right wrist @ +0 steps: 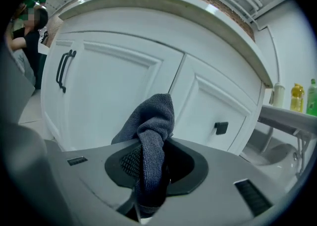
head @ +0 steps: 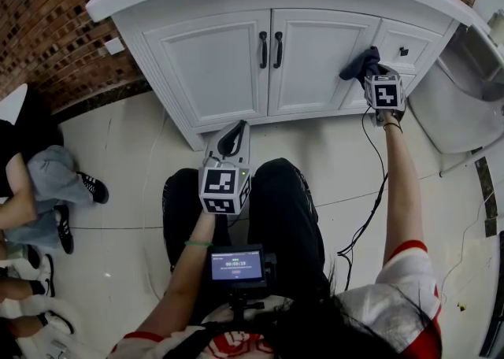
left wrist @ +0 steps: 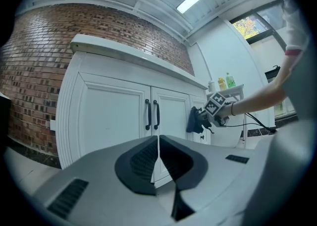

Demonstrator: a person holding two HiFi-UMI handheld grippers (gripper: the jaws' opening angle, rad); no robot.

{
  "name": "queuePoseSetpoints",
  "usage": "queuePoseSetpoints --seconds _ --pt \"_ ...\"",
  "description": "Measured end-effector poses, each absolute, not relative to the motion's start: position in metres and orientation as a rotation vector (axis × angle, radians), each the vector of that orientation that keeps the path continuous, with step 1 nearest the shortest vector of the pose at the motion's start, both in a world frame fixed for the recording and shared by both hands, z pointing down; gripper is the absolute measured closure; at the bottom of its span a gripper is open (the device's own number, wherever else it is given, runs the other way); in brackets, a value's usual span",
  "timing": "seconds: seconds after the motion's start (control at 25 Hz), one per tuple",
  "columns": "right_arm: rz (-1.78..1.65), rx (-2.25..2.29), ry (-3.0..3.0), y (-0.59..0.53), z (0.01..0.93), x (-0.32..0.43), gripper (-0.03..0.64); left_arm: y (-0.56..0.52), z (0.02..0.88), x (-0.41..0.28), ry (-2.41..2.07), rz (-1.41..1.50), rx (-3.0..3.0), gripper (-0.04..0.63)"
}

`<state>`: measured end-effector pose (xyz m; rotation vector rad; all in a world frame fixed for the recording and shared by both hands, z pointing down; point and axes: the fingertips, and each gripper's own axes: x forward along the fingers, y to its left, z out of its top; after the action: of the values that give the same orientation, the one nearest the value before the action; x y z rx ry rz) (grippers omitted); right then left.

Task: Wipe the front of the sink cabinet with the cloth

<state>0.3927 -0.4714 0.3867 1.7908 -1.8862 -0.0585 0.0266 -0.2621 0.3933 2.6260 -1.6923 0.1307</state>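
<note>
Dark grey, ribbed, crumpled cloth (right wrist: 152,123)

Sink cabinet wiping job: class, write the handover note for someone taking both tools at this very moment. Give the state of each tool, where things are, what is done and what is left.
Left tool: shut, empty, held low, short of the white panelled sink cabinet.
Right tool: shut on the dark grey woven cloth.
Cloth: up at the cabinet, by the seam between its right door and the small drawer front; seemingly touching.
Done: cloth gripped and at the front. No panel shows whether it was wiped.
Left: probably the whole front: doors, drawer, frame.
</note>
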Motion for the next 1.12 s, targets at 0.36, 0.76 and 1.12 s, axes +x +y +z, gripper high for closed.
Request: queuePoseSetpoints --seconds 0.36,0.76,1.12 --pt "0.09 1.706 -1.84 -0.48 0.487 0.383 0.509 -0.274 0.407 0.025 -1.704 0.164 2.601 0.552" --pt "0.319 1.608 -1.774 -0.468 0.593 0.366 0.508 -0.285 0.419 0.023 -1.718 0.174 2.577 0.552" --pt "0.334 1.652 -2.118 -0.433 0.537 0.305 0.509 -0.276 0.405 0.02 -1.724 0.144 2.602 0.552"
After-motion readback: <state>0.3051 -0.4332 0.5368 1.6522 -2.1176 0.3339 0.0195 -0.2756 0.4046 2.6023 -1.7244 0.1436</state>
